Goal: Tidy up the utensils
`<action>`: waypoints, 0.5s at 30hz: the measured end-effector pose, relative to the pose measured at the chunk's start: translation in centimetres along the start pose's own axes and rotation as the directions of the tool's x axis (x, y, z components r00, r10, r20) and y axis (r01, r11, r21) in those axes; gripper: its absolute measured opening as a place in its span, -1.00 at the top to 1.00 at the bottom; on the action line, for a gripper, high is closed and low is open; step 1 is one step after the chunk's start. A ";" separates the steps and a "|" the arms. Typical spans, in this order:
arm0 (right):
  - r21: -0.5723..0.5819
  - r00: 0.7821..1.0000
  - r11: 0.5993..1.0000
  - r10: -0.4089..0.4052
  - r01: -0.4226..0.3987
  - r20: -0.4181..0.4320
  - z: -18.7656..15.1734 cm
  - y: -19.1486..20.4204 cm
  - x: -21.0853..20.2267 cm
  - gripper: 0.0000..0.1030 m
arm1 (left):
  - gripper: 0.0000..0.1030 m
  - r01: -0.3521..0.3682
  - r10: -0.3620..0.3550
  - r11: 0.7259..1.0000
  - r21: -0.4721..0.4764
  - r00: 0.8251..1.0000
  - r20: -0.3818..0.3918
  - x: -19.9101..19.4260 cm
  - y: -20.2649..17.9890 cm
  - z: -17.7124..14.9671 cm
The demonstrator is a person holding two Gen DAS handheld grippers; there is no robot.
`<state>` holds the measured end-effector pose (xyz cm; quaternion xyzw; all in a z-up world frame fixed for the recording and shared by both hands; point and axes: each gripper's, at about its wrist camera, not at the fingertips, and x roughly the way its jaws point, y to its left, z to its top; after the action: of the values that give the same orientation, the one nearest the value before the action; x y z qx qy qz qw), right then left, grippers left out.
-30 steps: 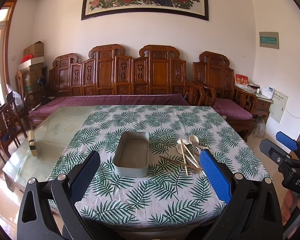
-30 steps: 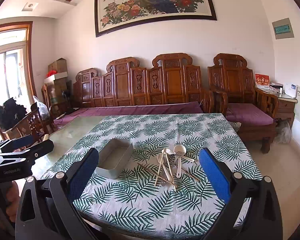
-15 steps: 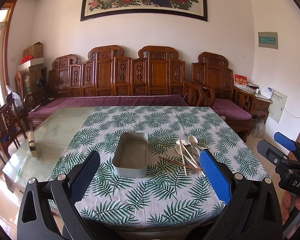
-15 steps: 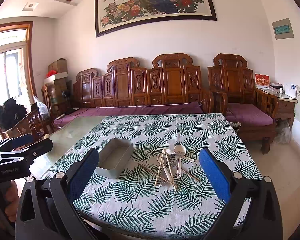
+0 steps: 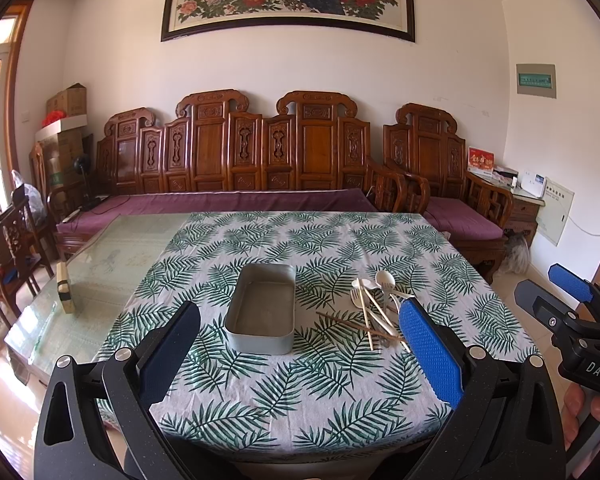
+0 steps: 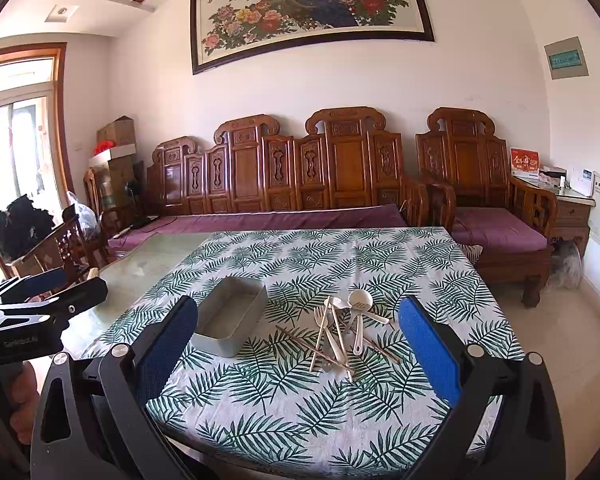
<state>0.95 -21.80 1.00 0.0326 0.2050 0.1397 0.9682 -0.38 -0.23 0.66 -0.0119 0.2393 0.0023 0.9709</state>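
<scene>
A grey metal tray lies empty on the leaf-print tablecloth. To its right is a loose pile of utensils: cream plastic spoons and forks with brown and pale chopsticks crossed over them. My left gripper is open, held back over the table's near edge, in line with the tray. My right gripper is open too, near the front edge, with the pile ahead of it. Nothing is between either pair of fingers.
Bare glass tabletop lies left of the cloth, with a small wooden block on it. A carved wooden bench with purple cushions stands behind the table. Chairs stand at the left. A hand holds the other gripper's handle.
Both grippers have hardly moved; the left view has shifted very slightly. Tray and utensils lie where they were.
</scene>
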 end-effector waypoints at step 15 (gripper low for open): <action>-0.001 1.000 1.000 0.000 0.000 -0.001 0.1 0.0 -0.1 -0.95 | -0.88 0.001 -0.001 1.000 0.002 1.000 -0.001 0.0 -0.2 0.2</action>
<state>0.94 -21.82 1.14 0.0322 0.2052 0.1400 0.9681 -0.27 -0.47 0.80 -0.0109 0.2399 0.0015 0.9707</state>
